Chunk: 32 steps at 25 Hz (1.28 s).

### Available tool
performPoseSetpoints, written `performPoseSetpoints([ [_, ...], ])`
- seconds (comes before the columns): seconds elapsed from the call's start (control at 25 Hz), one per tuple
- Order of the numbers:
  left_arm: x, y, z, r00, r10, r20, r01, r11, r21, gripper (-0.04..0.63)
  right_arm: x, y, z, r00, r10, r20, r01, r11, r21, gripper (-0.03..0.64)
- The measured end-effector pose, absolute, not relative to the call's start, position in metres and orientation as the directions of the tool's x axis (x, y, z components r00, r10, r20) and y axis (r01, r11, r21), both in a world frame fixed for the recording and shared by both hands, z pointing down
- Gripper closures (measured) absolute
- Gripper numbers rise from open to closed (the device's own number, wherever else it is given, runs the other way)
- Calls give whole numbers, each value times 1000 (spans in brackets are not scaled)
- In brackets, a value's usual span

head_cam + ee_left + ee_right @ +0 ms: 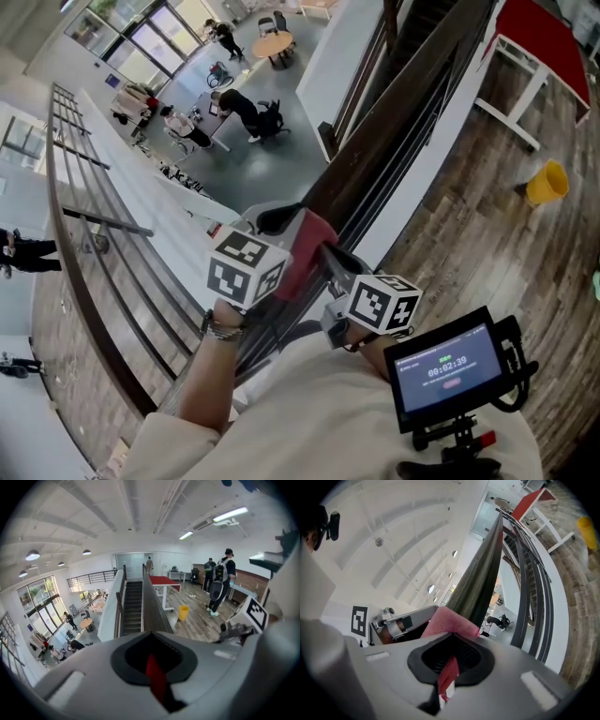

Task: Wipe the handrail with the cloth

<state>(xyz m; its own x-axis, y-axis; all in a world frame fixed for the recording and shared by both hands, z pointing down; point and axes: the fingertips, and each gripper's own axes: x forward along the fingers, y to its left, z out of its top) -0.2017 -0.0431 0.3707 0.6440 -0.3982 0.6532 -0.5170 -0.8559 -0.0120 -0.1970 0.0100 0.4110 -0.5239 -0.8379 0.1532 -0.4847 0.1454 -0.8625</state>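
A dark wooden handrail (375,141) runs from the lower middle up to the upper right of the head view. A red cloth (302,246) is draped over it between both grippers. My left gripper (272,221) is shut on the cloth's left side; a red strip (155,680) shows between its jaws. My right gripper (328,251) is shut on the cloth's right side, with red fabric (448,677) pinched in its jaws. In the right gripper view the cloth (449,621) lies bunched against the handrail (480,576). The left gripper's marker cube (246,267) and the right one's (384,302) hide the hands.
Metal rails (412,150) run under the handrail, with a lower floor (244,141) and people far below on the left. A yellow bucket (547,183) and a red-topped table (539,42) stand on the wooden floor to the right. A screen (448,366) hangs at my chest.
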Motion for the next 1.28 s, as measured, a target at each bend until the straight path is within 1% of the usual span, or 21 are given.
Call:
performPoseSetpoints([
  [0.44, -207, -41, 382, 645, -400, 651, -519, -855, -11, 611, -202, 12, 422, -519, -841, 154, -505, 157, -849, 623],
  [0.64, -206, -44, 386, 645, -403, 650, -519, -855, -15, 611, -201, 9, 427, -493, -857, 149, -515, 150, -844, 623],
  [1.0, -188, -55, 389, 638, -409, 653, -523, -852, -23, 604, -184, 1, 430, -444, -884, 145, -521, 123, -845, 623],
  [1.28, -183, -56, 393, 634, -409, 656, -523, -852, -25, 605, -179, -1, 433, -445, -884, 144, -515, 121, -849, 623],
])
